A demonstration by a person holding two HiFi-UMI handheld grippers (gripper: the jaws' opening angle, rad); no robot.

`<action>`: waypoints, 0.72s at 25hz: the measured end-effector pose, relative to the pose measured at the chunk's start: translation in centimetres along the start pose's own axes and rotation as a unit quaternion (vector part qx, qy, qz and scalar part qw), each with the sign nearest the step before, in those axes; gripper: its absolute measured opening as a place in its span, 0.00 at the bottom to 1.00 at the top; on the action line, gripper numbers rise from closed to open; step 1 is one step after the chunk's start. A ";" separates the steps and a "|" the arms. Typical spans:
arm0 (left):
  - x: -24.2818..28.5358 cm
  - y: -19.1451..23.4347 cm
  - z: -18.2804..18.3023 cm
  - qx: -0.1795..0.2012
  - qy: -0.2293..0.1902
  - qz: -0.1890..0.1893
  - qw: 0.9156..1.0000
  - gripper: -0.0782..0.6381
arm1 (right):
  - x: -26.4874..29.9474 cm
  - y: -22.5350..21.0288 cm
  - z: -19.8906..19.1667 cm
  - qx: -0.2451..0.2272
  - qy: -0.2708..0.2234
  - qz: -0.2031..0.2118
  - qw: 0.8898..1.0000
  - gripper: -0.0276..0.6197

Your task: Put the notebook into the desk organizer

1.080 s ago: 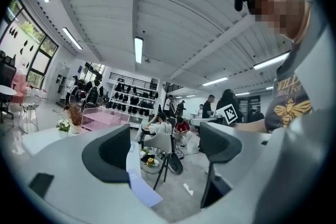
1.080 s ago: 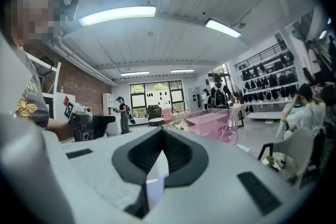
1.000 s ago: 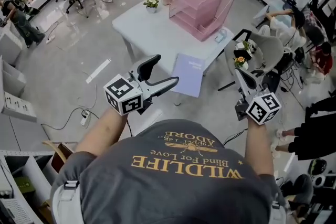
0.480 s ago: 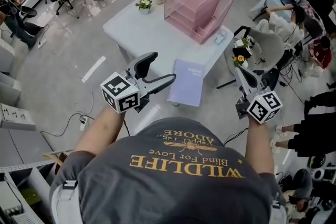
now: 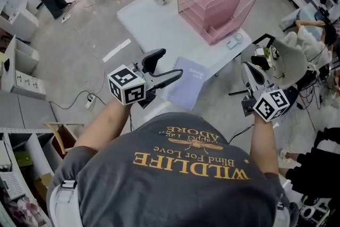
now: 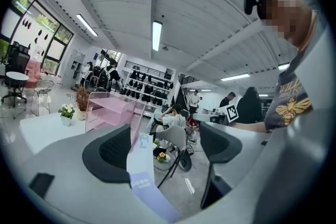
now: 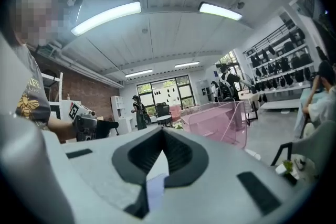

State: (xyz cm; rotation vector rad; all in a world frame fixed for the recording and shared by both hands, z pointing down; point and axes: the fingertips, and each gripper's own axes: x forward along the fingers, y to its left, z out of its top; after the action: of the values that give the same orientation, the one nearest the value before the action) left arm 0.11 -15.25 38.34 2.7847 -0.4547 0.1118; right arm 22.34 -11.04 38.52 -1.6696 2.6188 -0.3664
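The left gripper (image 6: 168,147) has its 2 fingers spread wide with nothing touching them; through the gap, the lilac notebook (image 5: 187,85) lies ahead. That spread suits taking the cover by its edge. The right gripper (image 7: 161,136) has its fingertips pressed together and empty, held aside, probably kept back as support. The notebook rests flat at the near edge of the white desk (image 5: 154,18), seemingly overhanging it, well apart from the pink desk organizer (image 5: 215,2) at the far side.
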 end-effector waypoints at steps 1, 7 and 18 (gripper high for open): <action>0.4 -0.1 -0.4 -0.003 0.005 0.008 1.000 0.68 | 0.1 -0.5 0.0 0.000 0.001 0.008 1.000 0.04; 1.8 1.8 -3.7 -0.016 0.054 0.027 0.998 0.68 | 0.8 -2.5 -0.9 0.007 0.003 0.012 1.000 0.04; 0.9 10.7 -15.7 -0.111 0.188 0.015 0.976 0.67 | 3.9 -1.5 -4.1 0.026 0.037 -0.051 0.998 0.04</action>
State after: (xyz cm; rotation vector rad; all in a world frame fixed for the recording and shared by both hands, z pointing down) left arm -2.88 -20.11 56.51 2.4594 -0.3858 0.5480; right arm 21.42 -14.34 43.28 -1.8114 2.5571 -0.5046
